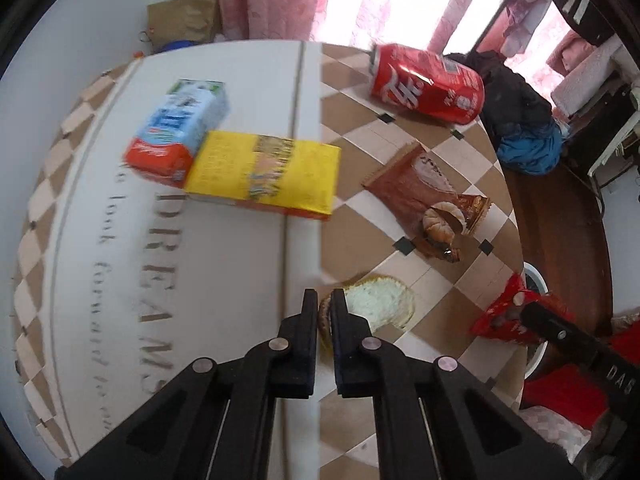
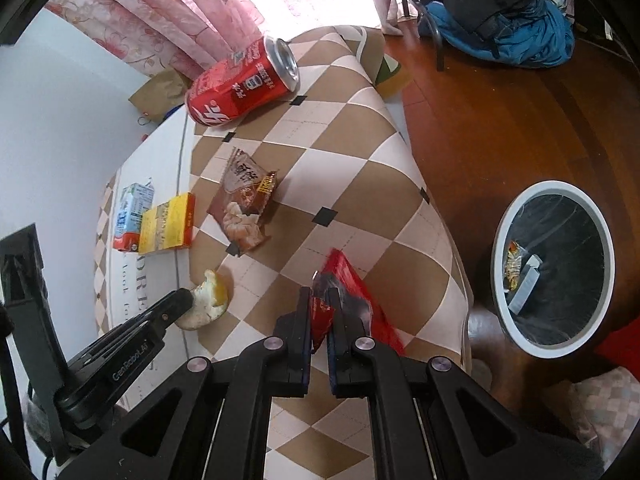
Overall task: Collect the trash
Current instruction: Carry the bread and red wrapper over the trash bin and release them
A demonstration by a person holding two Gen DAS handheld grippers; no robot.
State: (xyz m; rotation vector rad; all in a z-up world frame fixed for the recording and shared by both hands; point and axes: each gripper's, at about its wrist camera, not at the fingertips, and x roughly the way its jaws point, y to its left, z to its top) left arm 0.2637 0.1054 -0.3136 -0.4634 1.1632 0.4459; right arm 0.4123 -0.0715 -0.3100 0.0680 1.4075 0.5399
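With left tongs (image 1: pixel 325 312) clamped on the bread (image 1: pixel 376 306) and right tongs (image 2: pixel 319 312) pinching the red wrapper (image 2: pixel 352 292) above the desk (image 2: pixel 360 184), carry both rightward to the bin (image 2: pixel 554 268), right hand nearer.

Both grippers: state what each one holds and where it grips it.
Left gripper pinches the bread piece at its crust edge. Right gripper pinches the red wrapper at its near end.
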